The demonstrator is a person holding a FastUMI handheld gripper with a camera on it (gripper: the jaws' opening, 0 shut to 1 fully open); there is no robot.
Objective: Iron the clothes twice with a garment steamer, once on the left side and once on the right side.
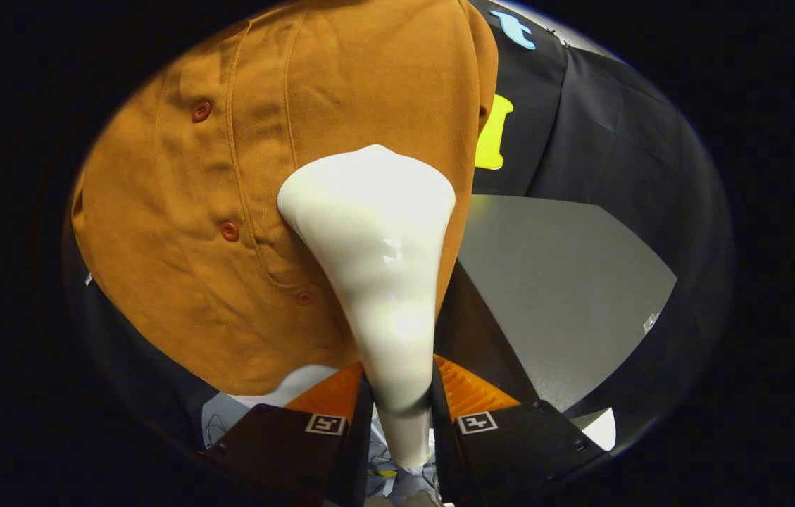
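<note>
We see the garment steamer (379, 282) clamped between the gripper's (401, 405) two fingers, its handle running forward and its wide head lying against the shirt (242, 211) beyond them. The shirt's button placket sits left of the head. A table (566, 282) lies to the right, behind the shirt's edge.

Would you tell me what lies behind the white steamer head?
The steamer head, its handle clamped between the gripper fingers, stands before the brown shirt, beside its buttoned placket. The cloth directly behind the head is covered, so contact cannot be seen.
</note>
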